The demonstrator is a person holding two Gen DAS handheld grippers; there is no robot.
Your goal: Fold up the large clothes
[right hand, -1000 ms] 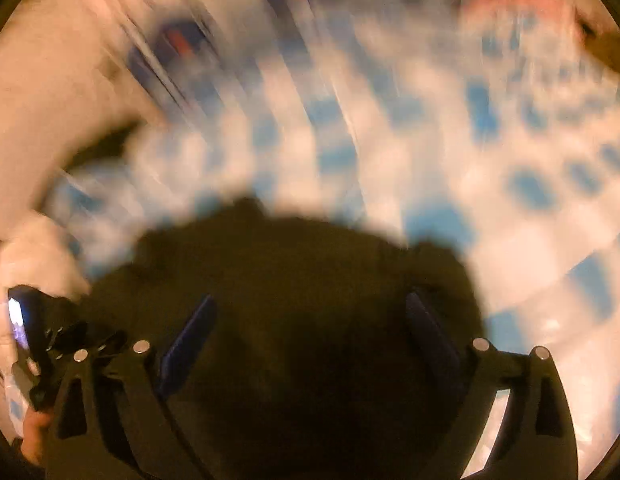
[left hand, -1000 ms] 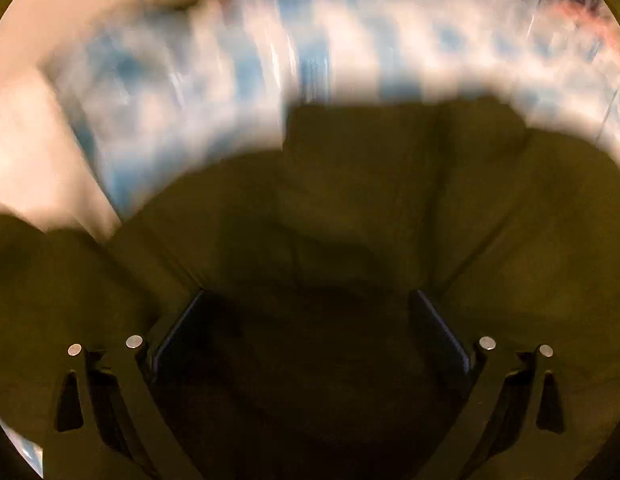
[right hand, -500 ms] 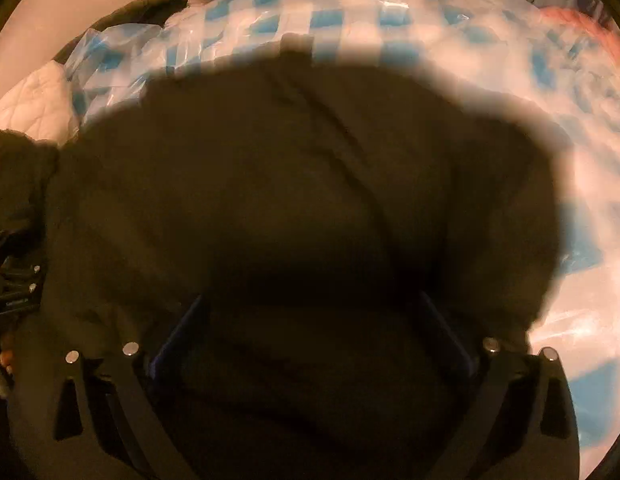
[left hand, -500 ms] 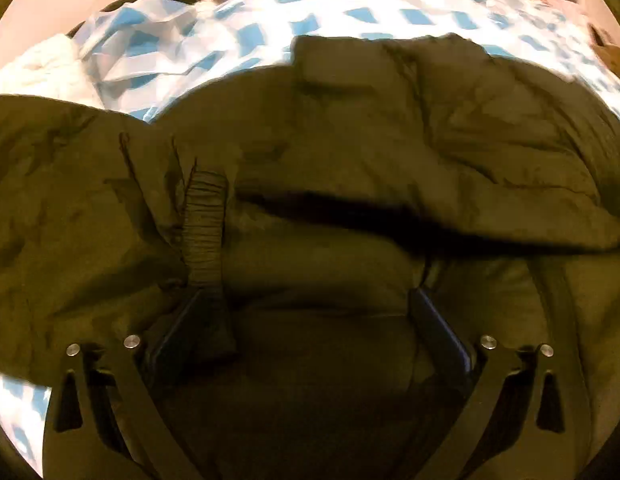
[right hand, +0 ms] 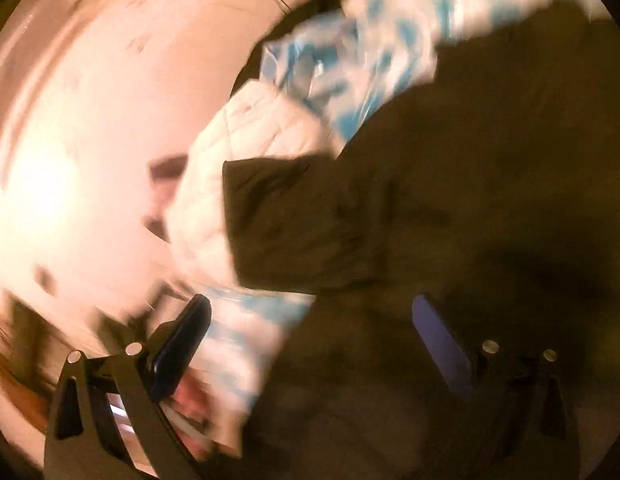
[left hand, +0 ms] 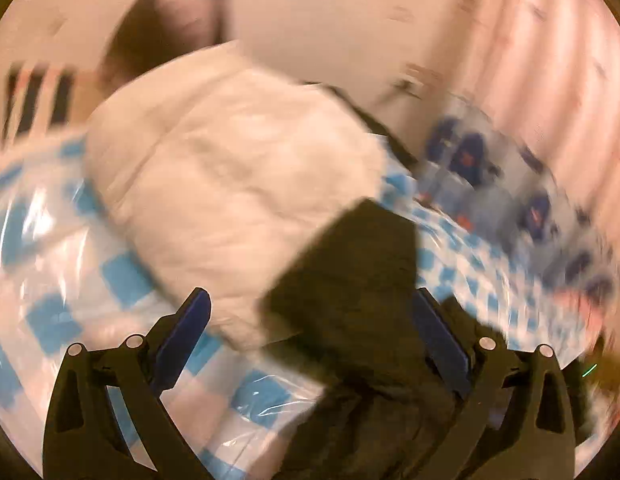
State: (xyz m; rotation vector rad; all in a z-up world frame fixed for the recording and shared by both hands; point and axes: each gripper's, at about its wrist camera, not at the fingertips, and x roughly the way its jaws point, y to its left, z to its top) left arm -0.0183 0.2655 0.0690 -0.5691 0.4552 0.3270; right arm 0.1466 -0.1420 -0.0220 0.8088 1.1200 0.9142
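A home, most likely a bedroom, though both views are heavily blurred. A wide soft surface under a blue-and-white checked cover (left hand: 121, 280) with a glossy sheen fills the lower left of the left wrist view; whether it is a bed or a table cannot be told. On it lie a white quilted jacket (left hand: 237, 184) and, at 5 o'clock, a dark olive garment (left hand: 350, 280). At 12 o'clock stands a plain pale wall (left hand: 330, 20), and at 2 o'clock hangs something like a pink pleated curtain (left hand: 550, 100). Warm, dim indoor light tints everything.
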